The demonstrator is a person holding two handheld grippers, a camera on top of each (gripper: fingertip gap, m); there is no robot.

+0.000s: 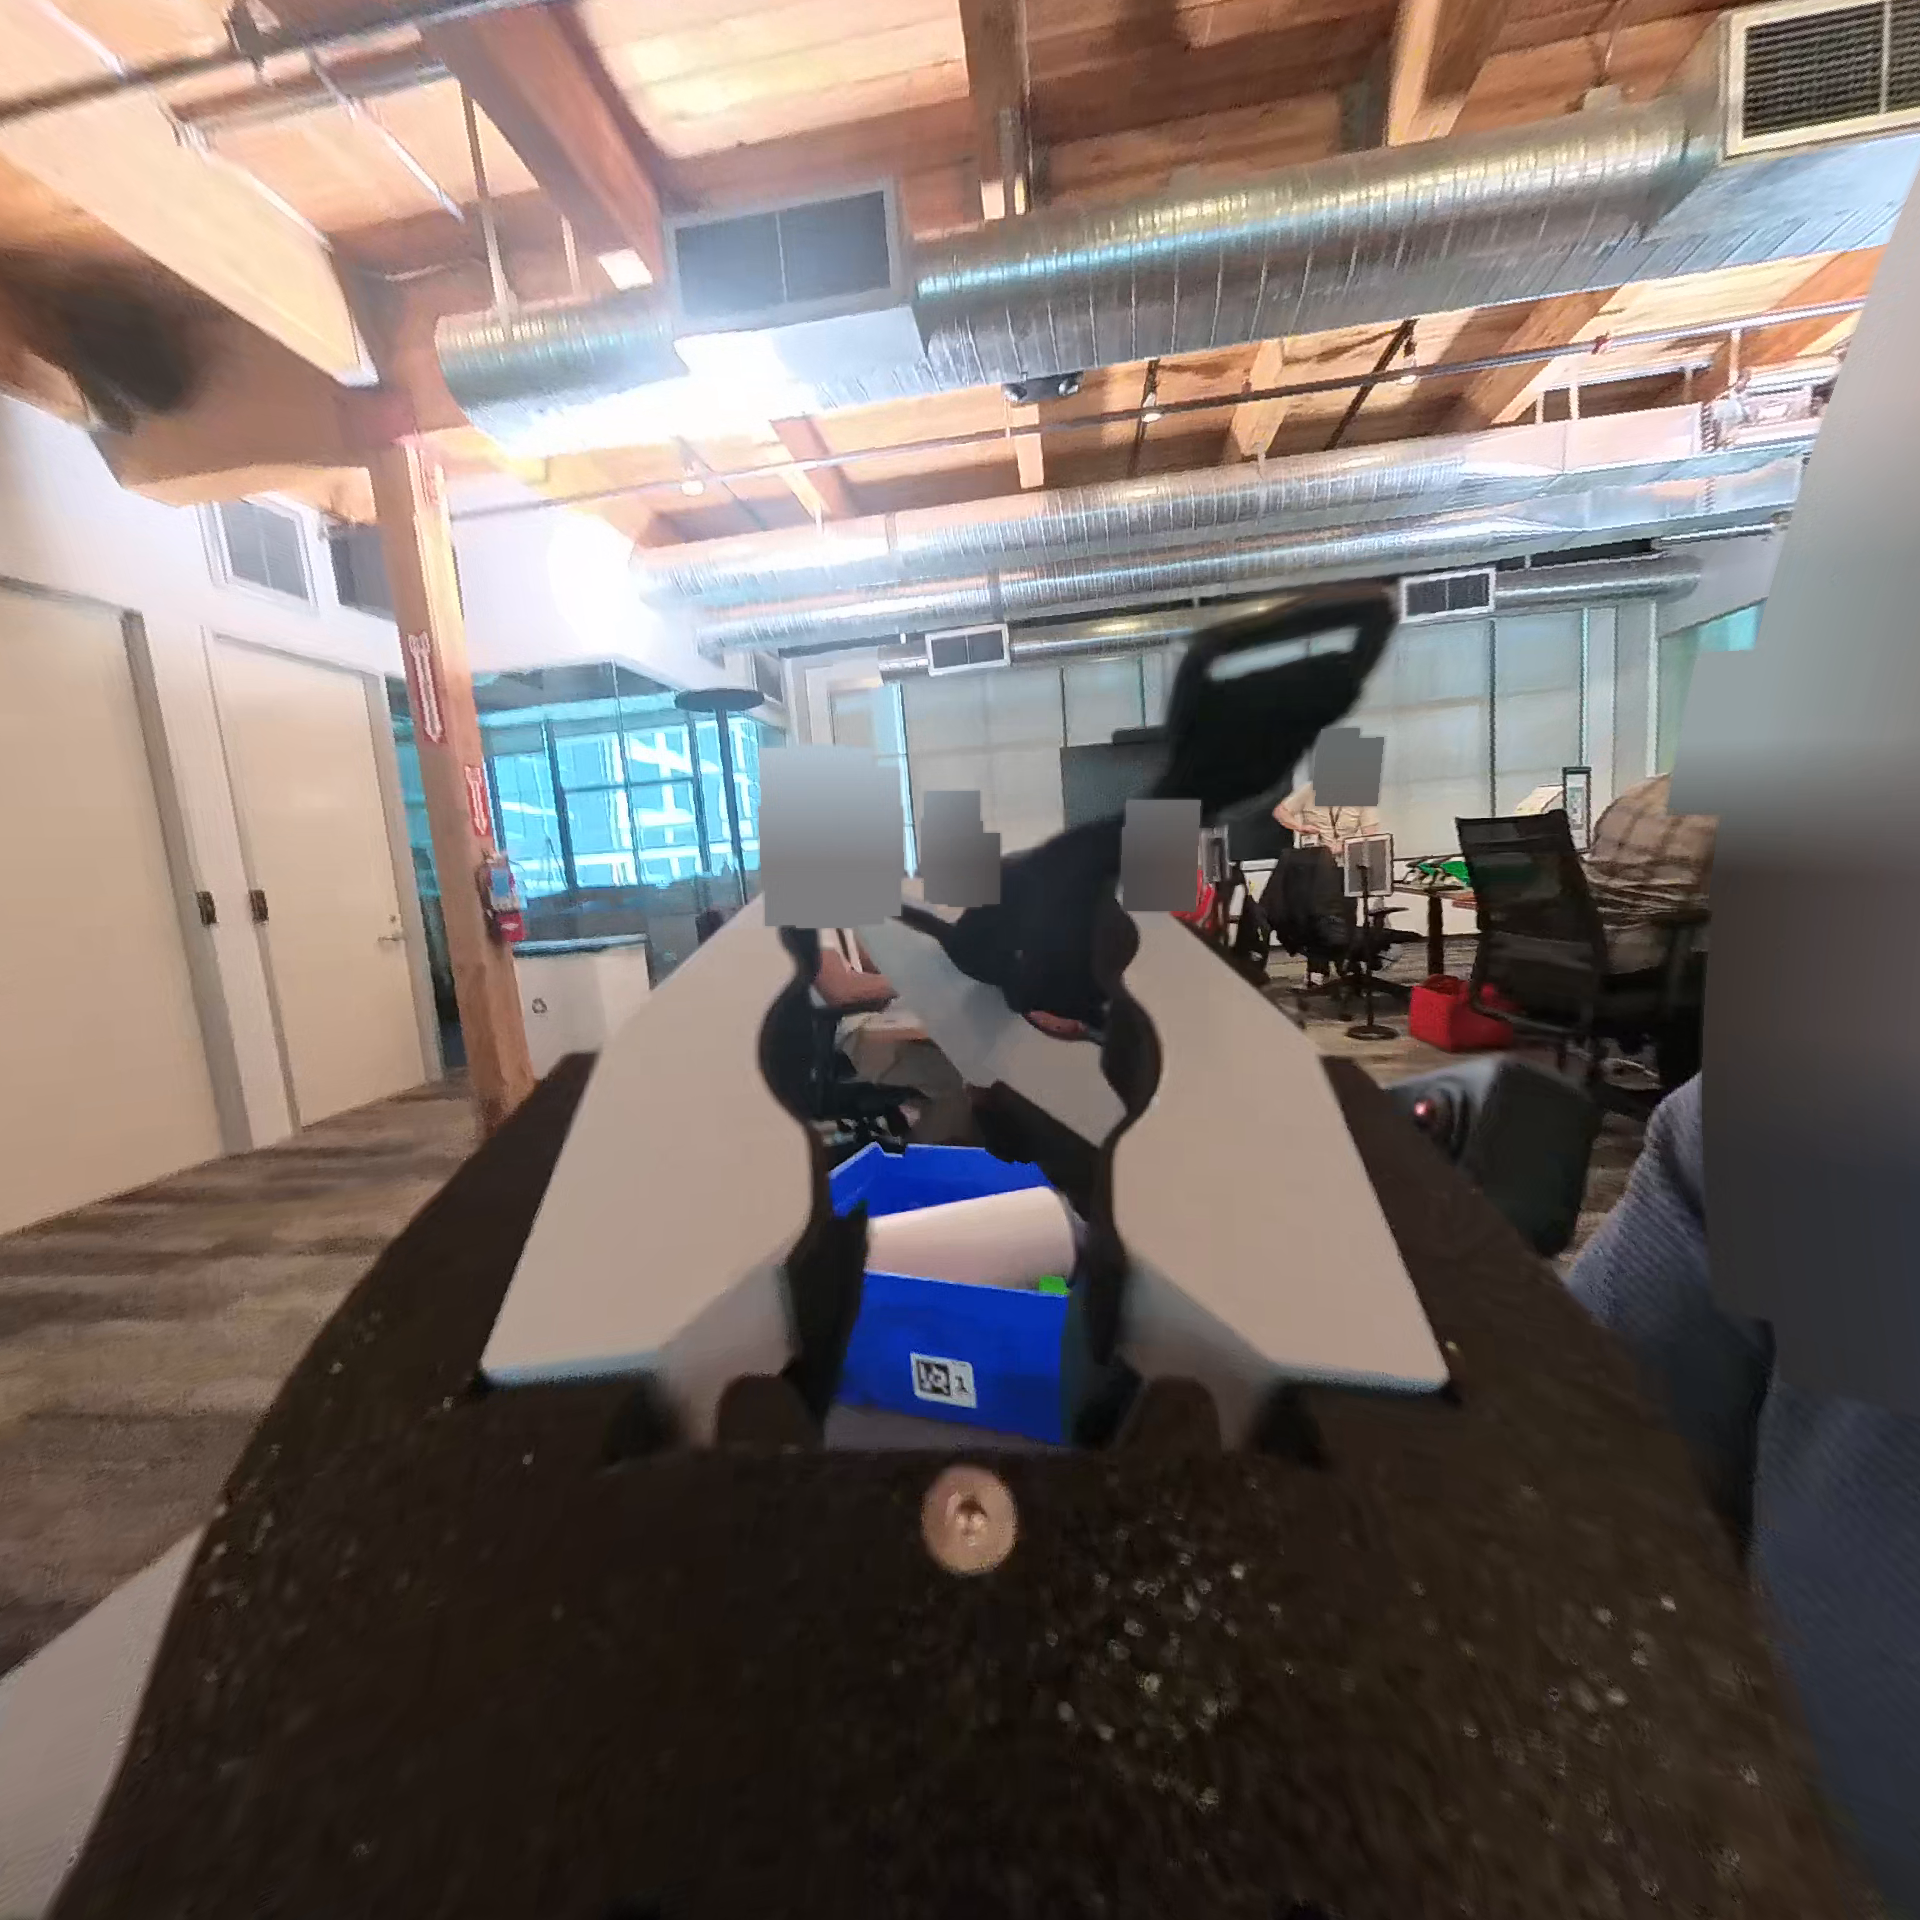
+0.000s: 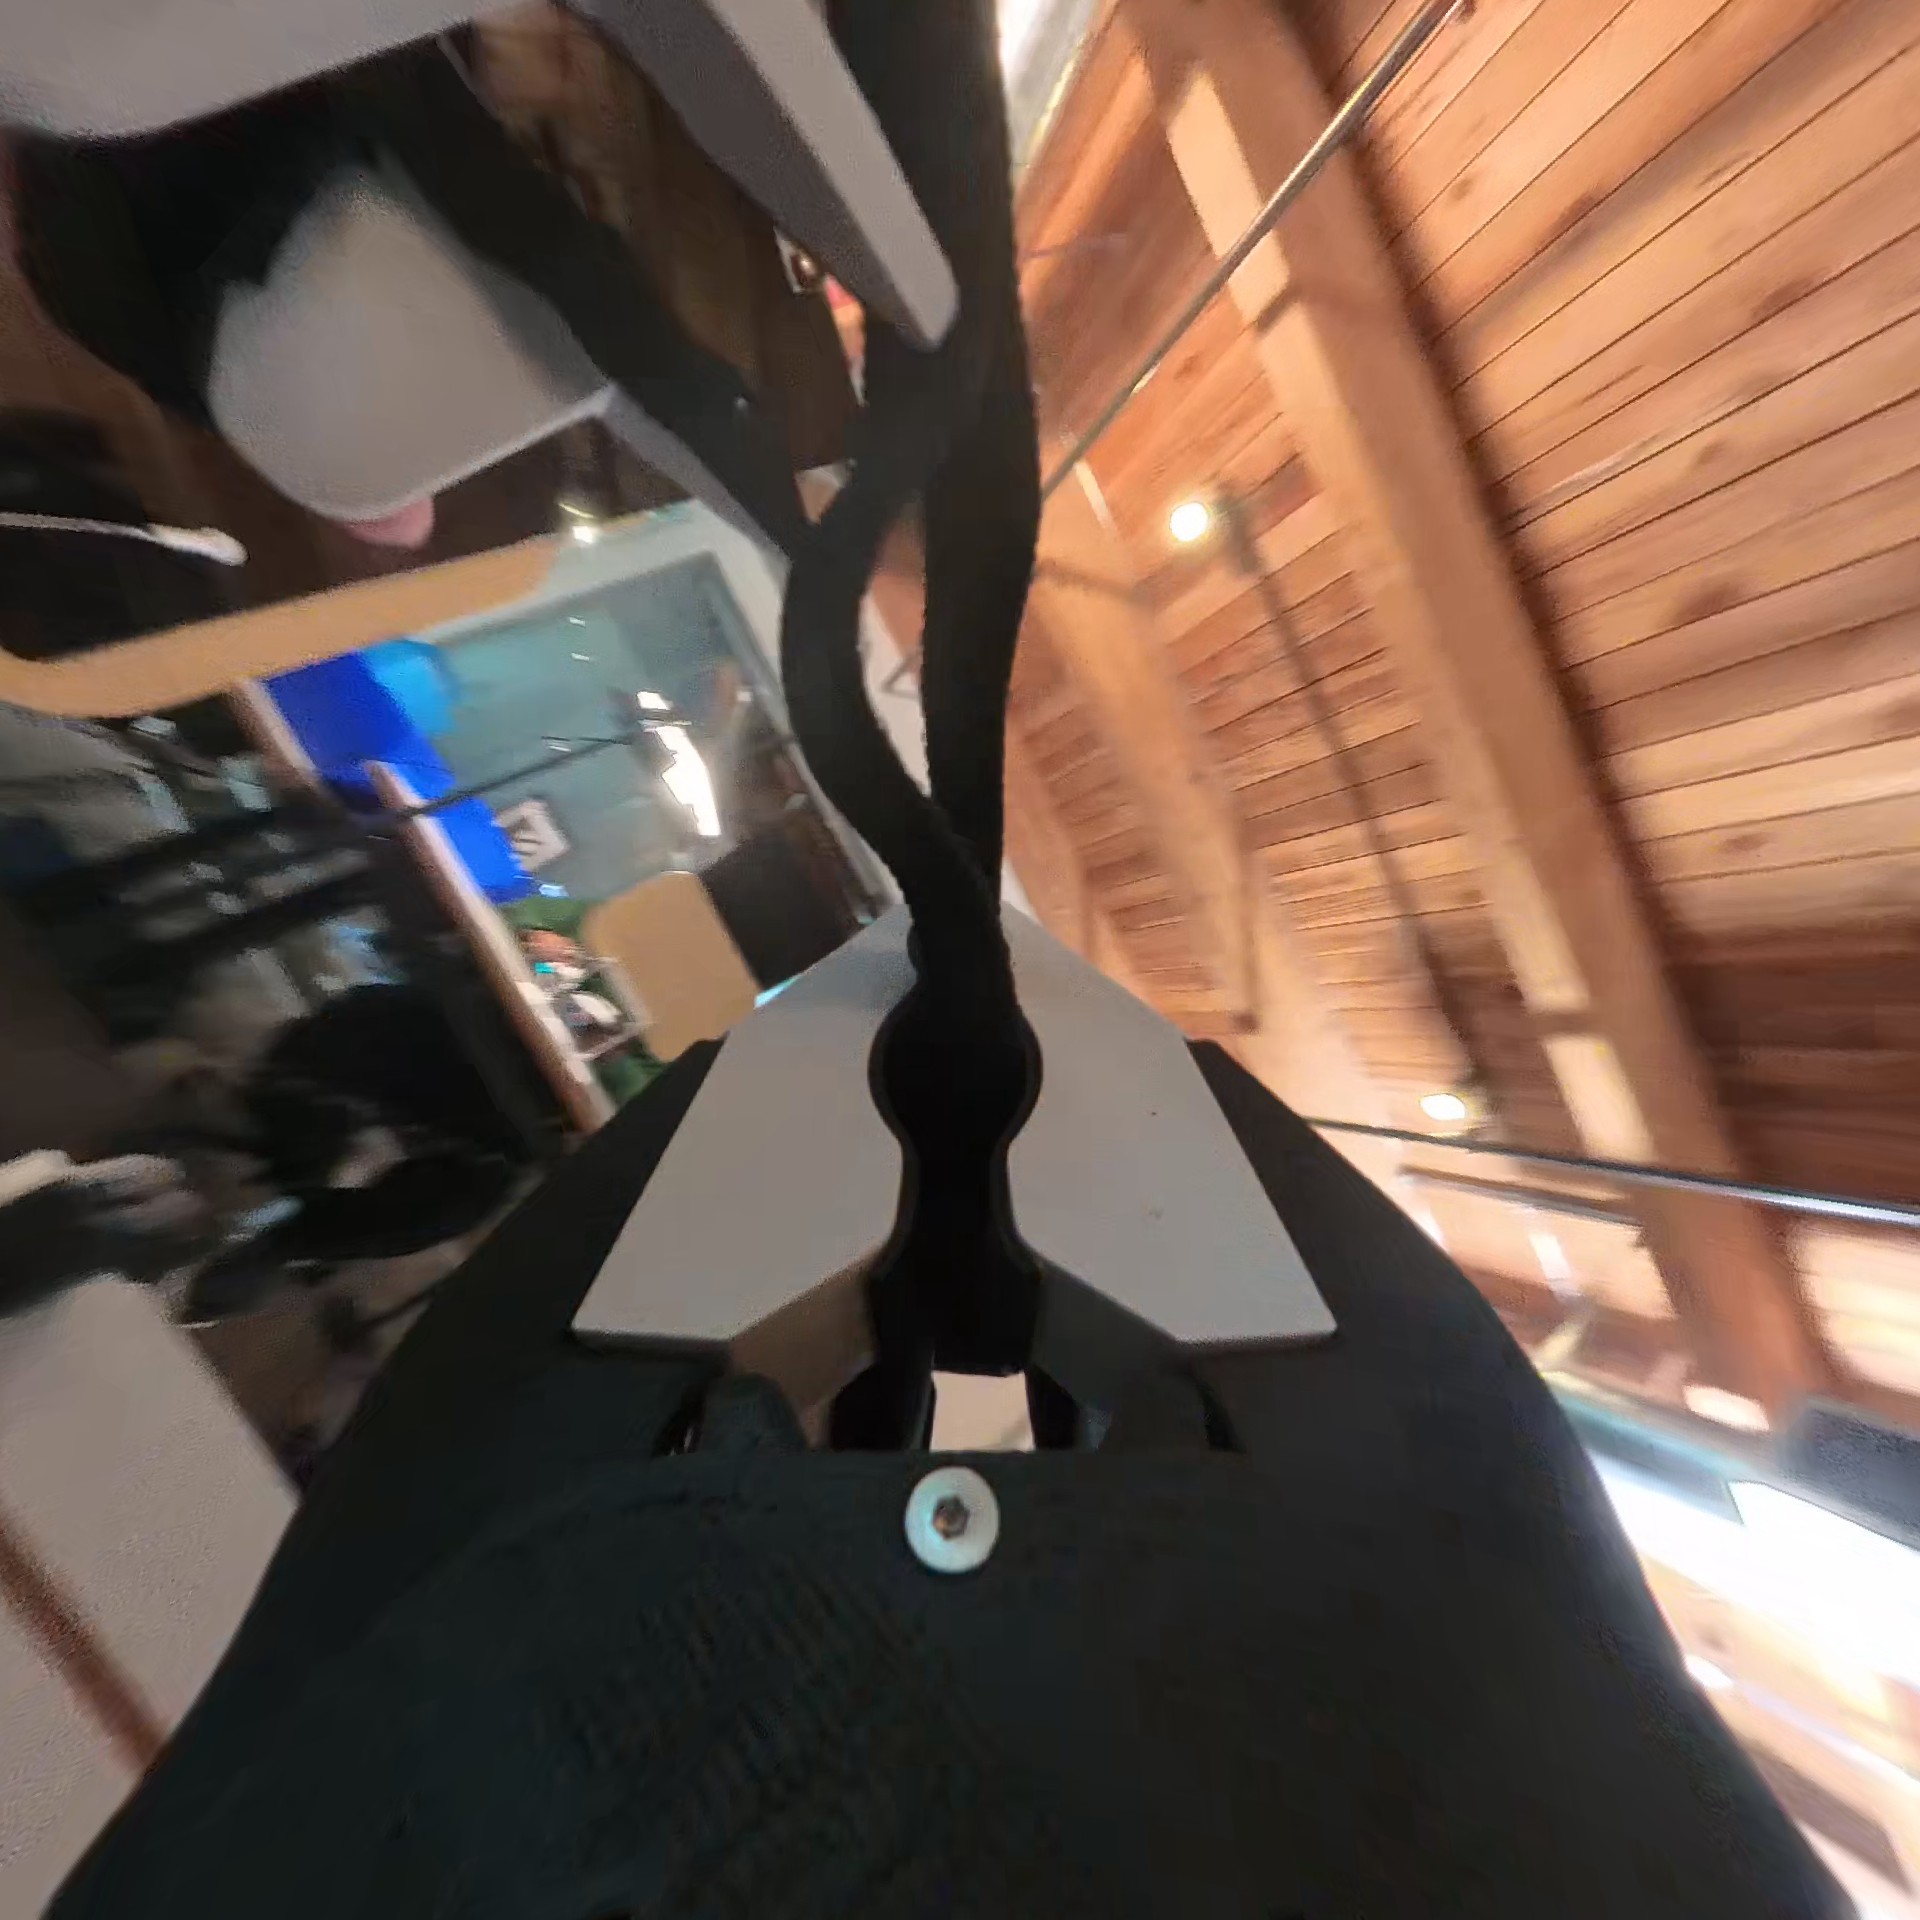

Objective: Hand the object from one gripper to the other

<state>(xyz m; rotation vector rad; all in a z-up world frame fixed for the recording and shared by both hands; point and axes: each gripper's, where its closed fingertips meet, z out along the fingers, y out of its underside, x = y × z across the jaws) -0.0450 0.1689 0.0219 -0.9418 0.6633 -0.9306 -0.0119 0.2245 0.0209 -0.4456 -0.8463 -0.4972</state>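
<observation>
Grippers in mid-handover, with the object in the air between them. Your right gripper (image 2: 961,961), grey-fingered on a black body, has its fingers pressed together on a black fabric strap (image 2: 966,644), which runs forward from the pinch and twists upward out of its wrist view. Above the strap's upper run, your left gripper (image 2: 582,312) appears from the side as two grey fingers; the strap passes against the edge of the nearer one.

From the left wrist view, your left gripper (image 1: 961,935) stands moderately spread, its grey fingers apart and gripping nothing. Just beyond its fingertips sits the right gripper (image 1: 1023,966), a grey finger and dark body, blurred. The strap rises from there to a black plastic loop end (image 1: 1283,675), up and to the right of the fingertips.

Below the strap, seen through the gap between the left fingers, a blue plastic bin (image 1: 961,1340) holds a white roll (image 1: 971,1242).
</observation>
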